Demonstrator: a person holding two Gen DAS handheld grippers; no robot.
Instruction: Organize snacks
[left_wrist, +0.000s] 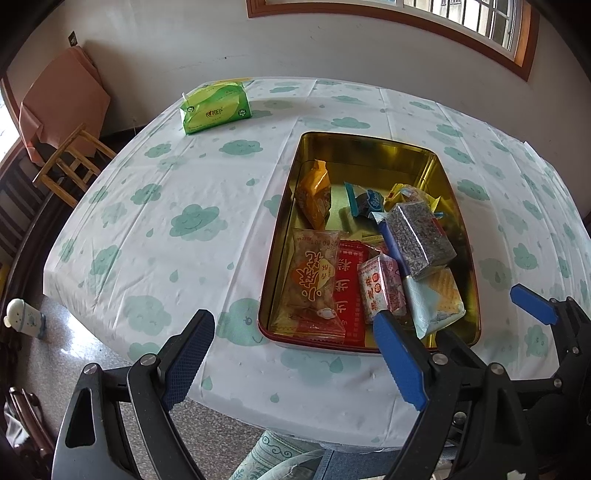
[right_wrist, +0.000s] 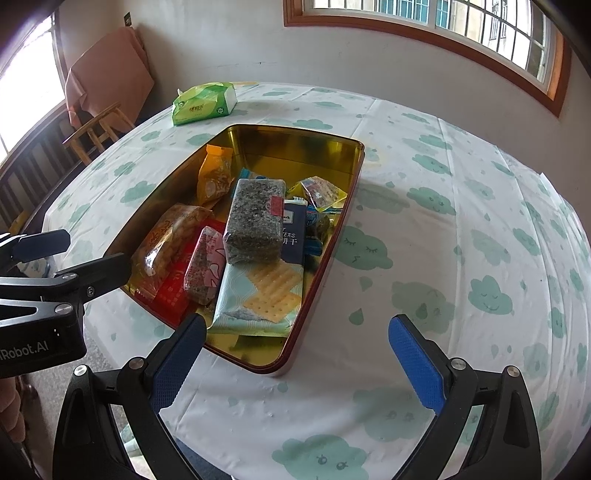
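- Tin (left_wrist: 369, 146) holds the snack packets (left_wrist: 421, 243).
- Left gripper (left_wrist: 295, 354) and right gripper (right_wrist: 295, 354) near the tin's closest edge, fingers spread, empty.
- Tissue pack (left_wrist: 214, 107) beyond the tin.

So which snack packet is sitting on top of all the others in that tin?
The clear-wrapped block of dark speckled seeds. It rests across the navy cracker pack and the pale blue cracker packet, while the others lie lower in the tin.

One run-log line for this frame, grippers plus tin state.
left gripper: open, empty | right gripper: open, empty | gold tin: snacks piled inside | green tissue pack: on table, outside tin
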